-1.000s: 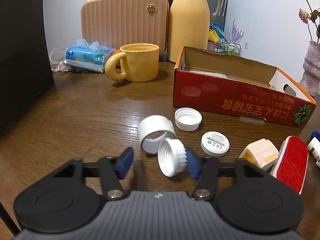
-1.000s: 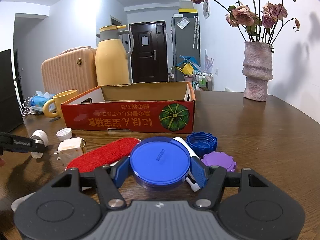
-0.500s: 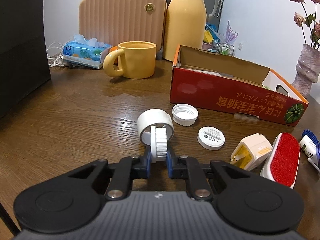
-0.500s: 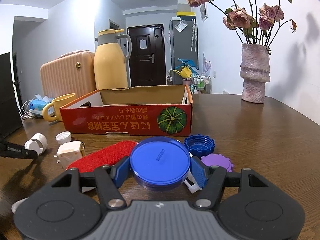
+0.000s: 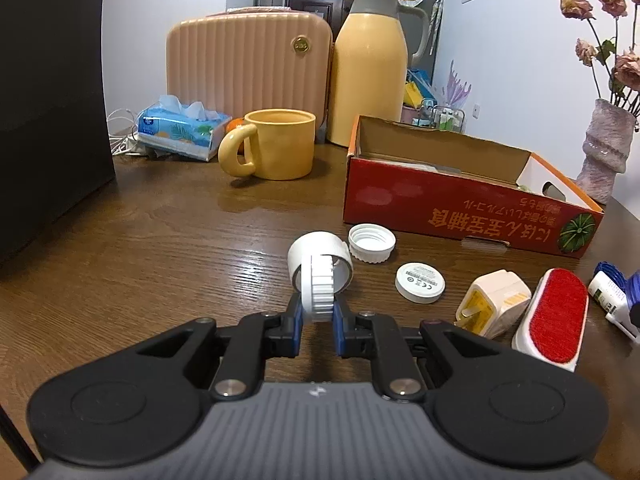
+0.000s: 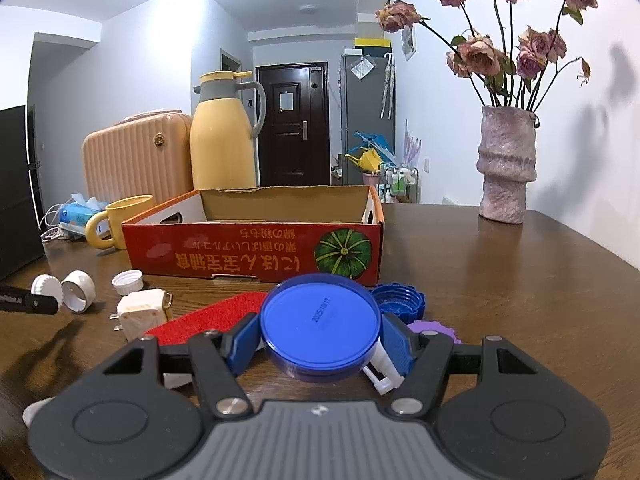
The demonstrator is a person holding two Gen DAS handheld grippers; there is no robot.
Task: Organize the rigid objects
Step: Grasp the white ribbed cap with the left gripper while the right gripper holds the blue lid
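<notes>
Left gripper [image 5: 317, 314] clamped narrow on a ribbed white cap [image 5: 318, 288], held on edge just above the wooden table [image 5: 160, 248]. Directly behind the cap, at 12 o'clock, a white ring-shaped lid [image 5: 320, 252] lying on its side; at 1 o'clock an upturned white screw cap [image 5: 372, 238]; at 2 o'clock a flat white disc [image 5: 420, 282], then a cream plug adapter [image 5: 494, 304] and a red-faced brush [image 5: 554, 316] at 3 o'clock. Right gripper [image 6: 320, 340] spread wide and closed on a big blue round lid [image 6: 320, 330], face up, raised over the table. Beyond it, at 12 o'clock, a red cardboard box [image 6: 256, 252], open-topped. Just right of the blue lid, a blue ribbed cap [image 6: 400, 300] and a purple cap [image 6: 434, 328] on the table.
</notes>
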